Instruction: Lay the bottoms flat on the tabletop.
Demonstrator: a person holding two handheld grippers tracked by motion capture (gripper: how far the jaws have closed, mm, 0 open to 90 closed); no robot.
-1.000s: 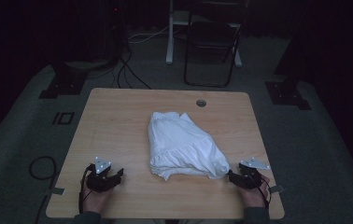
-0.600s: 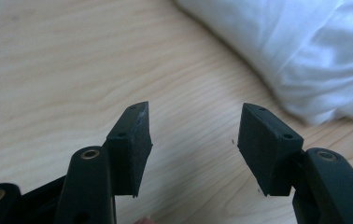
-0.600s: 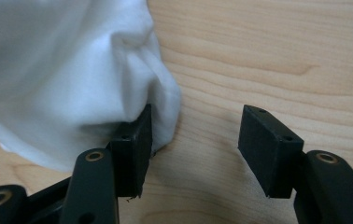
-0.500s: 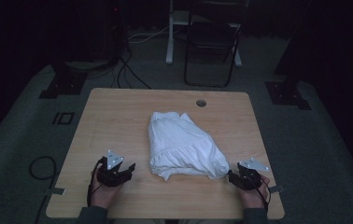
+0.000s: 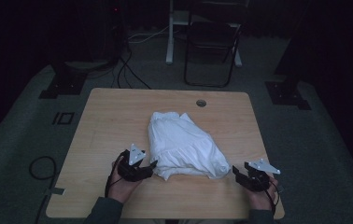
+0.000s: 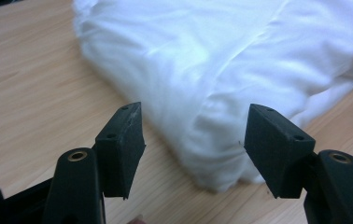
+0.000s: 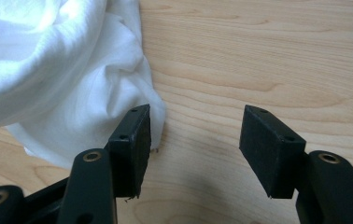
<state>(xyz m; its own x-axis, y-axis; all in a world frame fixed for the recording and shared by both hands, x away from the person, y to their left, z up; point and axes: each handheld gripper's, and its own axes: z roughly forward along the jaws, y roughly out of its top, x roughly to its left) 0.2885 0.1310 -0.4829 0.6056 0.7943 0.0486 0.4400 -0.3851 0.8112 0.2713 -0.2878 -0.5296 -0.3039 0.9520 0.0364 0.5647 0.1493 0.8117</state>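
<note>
A crumpled white cloth [image 5: 184, 144] lies in a heap in the middle of the wooden table [image 5: 114, 116]. My left gripper [image 5: 150, 166] sits at the cloth's near left corner. In the left gripper view this gripper [image 6: 195, 135] is open and its jaws have just been opening; a fold of the cloth [image 6: 221, 70] lies between and ahead of them, unpressed. My right gripper [image 5: 236, 171] rests near the cloth's near right corner. In the right gripper view it [image 7: 193, 140] is open, jaws just opening a little over bare wood, with the cloth's edge [image 7: 62, 70] beside one jaw.
A round cable hole [image 5: 201, 103] is at the table's far side. Beyond the table stands a dark folding chair [image 5: 212, 42]. Black stand bases [image 5: 62, 84] [image 5: 286, 93] flank the table, and a cable loop [image 5: 41, 168] lies on the floor at left.
My left gripper has moved right and up, from the table's near left to the cloth's corner. The right gripper has stayed where it was, and the cloth has not moved.
</note>
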